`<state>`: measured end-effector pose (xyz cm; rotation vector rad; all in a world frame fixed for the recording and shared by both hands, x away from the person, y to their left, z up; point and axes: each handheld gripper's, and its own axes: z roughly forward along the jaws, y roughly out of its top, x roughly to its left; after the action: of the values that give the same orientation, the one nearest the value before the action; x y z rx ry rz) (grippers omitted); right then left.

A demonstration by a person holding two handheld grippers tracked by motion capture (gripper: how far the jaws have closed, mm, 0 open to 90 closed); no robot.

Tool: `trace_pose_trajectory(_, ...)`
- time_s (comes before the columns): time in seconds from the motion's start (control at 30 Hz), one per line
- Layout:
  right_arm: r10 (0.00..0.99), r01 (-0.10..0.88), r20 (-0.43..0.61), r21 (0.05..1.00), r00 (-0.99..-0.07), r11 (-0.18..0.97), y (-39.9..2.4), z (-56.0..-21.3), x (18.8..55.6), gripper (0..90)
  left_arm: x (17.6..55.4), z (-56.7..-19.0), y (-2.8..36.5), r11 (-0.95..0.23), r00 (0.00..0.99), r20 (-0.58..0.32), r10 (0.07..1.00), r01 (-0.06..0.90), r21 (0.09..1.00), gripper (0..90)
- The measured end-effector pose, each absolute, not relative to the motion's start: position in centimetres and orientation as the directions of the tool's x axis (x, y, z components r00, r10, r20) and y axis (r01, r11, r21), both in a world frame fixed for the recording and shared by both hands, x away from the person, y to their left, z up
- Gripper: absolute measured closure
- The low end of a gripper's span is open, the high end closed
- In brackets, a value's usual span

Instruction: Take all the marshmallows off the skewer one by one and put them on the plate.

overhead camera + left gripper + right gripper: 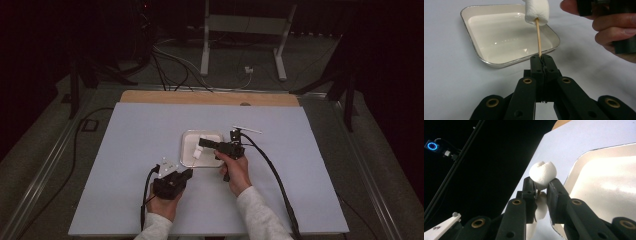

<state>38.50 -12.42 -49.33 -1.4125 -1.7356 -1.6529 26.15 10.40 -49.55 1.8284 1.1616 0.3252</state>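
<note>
Marshmallow (542,174), white, soft and cylindrical, sits pinched between the two black jaws of the right gripper (541,185), which squeeze its lower half. In the same right gripper view a second white marshmallow (541,207) lies just below it, and a sliver of stick shows between the two. The left gripper (541,60) has its jaws pressed together on the base of a thin, pale wooden skewer (538,37), which rises upright from them; a marshmallow (536,11) is threaded on its upper part, at the top edge of the left gripper view. Beyond the skewer stands a shallow, square, cream enamel tray with a metal rim (474,40), with nothing in it, resting on the light grey table mat (135,145). In the high view the right gripper (202,145) reaches over the near left part of the tray (187,135), the left gripper (187,172) is just short of the tray's near edge, and some small white pieces (167,162) lie on the mat nearby.

Step in hand, as judged: threading marshmallows onto the skewer, the upper piece being pushed down its tip. The next move calls for a steady push along the skewer's axis while the left grip holds firm, then a release gentle enough not to drag the soft piece back off.
</note>
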Motion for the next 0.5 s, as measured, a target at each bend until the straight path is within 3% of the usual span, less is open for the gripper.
trace_pose_trajectory(0.5, 0.437, 0.836, 0.809, 0.513, -0.394, -0.194, -12.09, -50.26, 38.6, 77.9, 25.79, -49.91, 10.66, -0.116, 0.479, -0.265, 0.837, 0.628, 0.77, 90.0)
